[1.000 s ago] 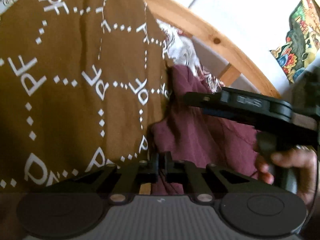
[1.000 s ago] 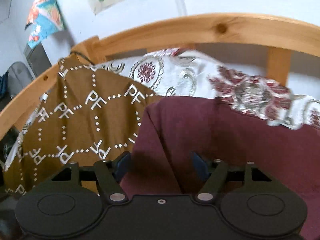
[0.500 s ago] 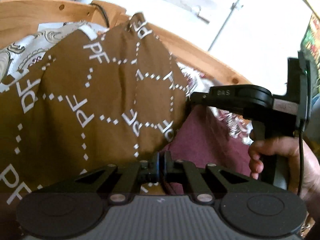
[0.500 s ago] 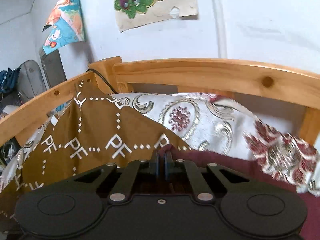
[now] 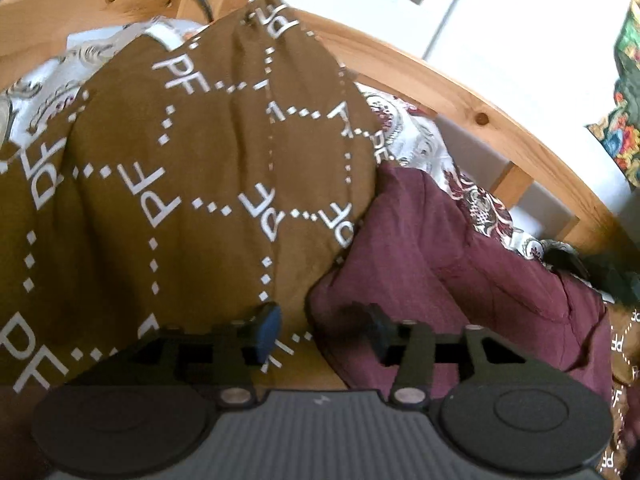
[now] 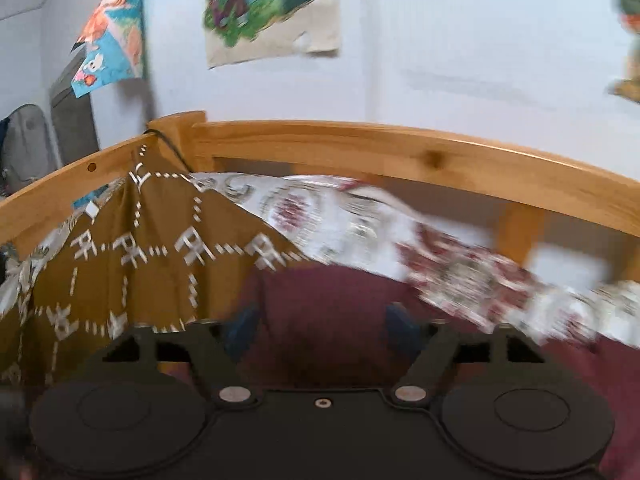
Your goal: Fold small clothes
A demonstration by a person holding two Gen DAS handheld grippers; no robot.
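Well, the right wrist view is smeared with blur, so the lettering on the brown printed garment (image 6: 132, 264) barely reads there. In the left view the same brown printed garment (image 5: 192, 184) is sharp, draped over the bed with its long axis running up to a peak by the wooden bed rail (image 5: 460, 92); its lower edge is cut off behind the left hand-held gripper (image 5: 320, 332). That gripper's jaws have just been opening and stand apart, gripping nothing. The maroon garment (image 5: 460, 260) lies just beside the brown one, overlapped by its edge. The right hand-held gripper (image 6: 320, 328) has just sprung wide too, empty over the maroon cloth. Only the right view shows the wall posters (image 6: 272, 4).
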